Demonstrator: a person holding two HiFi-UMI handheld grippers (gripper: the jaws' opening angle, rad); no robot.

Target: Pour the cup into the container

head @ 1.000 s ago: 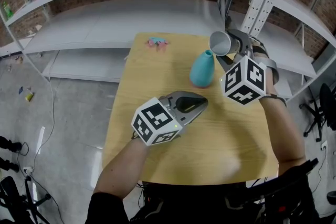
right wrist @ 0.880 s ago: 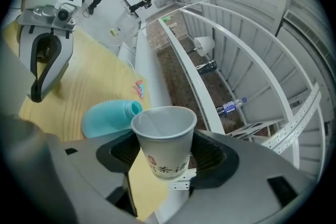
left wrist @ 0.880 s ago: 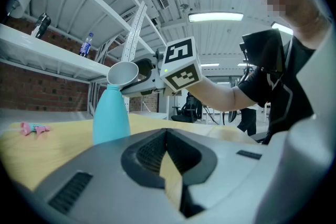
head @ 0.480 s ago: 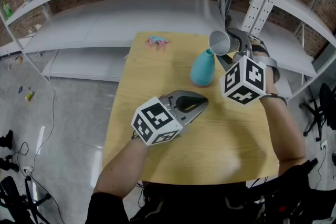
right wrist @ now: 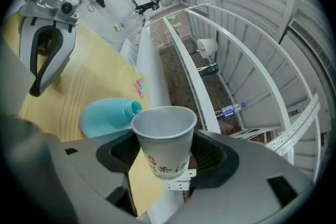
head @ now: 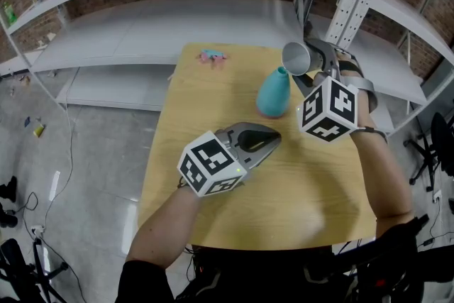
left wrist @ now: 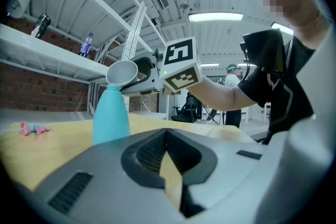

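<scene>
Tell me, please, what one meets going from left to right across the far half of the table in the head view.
A small pink object → teal bottle → paper cup, held tilted in the right gripper.

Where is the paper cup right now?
Head view, upper right: the paper cup is tipped in the right tongs, rim at the mouth of the teal bottle.

The right tool (head: 310, 67) has carried the tilted paper cup (head: 296, 57) very slightly leftward, its rim now a touch nearer the teal bottle's (head: 274, 94) mouth.
</scene>
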